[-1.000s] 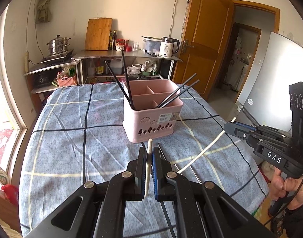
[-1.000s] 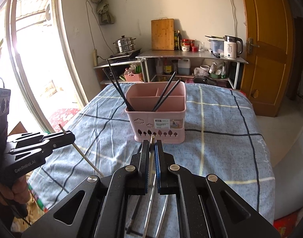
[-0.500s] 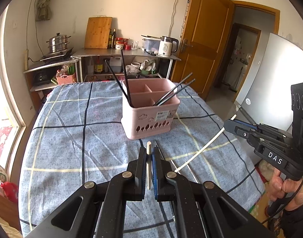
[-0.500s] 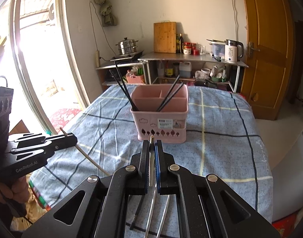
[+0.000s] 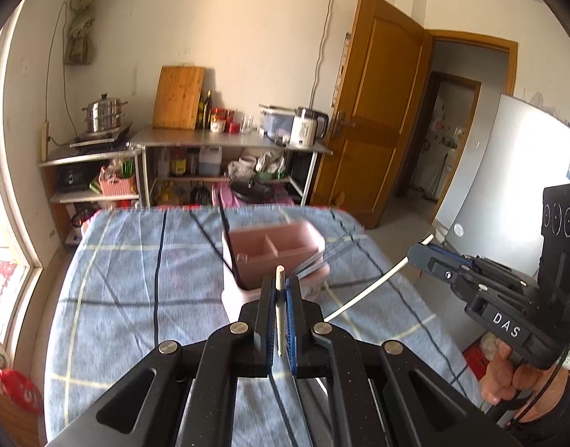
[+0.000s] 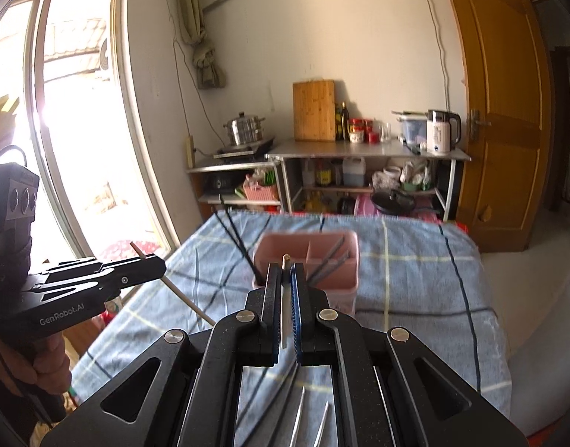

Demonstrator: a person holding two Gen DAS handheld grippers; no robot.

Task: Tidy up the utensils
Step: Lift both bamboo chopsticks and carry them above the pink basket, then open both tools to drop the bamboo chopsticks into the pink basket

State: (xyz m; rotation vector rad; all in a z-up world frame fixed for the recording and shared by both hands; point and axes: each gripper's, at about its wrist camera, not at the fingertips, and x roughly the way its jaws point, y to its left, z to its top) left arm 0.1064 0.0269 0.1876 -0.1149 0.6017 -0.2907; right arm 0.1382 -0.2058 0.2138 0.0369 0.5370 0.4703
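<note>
A lived-in home kitchen, plainly. Against the far wall a steel shelf rack (image 6: 367, 154) carries a bamboo cutting board (image 6: 314, 110), sauce bottles and jars, and a white electric kettle (image 6: 439, 132), with oil jugs stored underneath. A steel steamer pot (image 6: 244, 128) sits on a hob beside it. A checked cloth covers the worktop (image 5: 128, 272), near a wooden door (image 6: 504, 111) and a bright window (image 6: 72, 119).

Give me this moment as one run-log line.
left gripper: shut on pale chopstick | right gripper: shut on second pale chopstick | pink caddy: ahead on table
</note>
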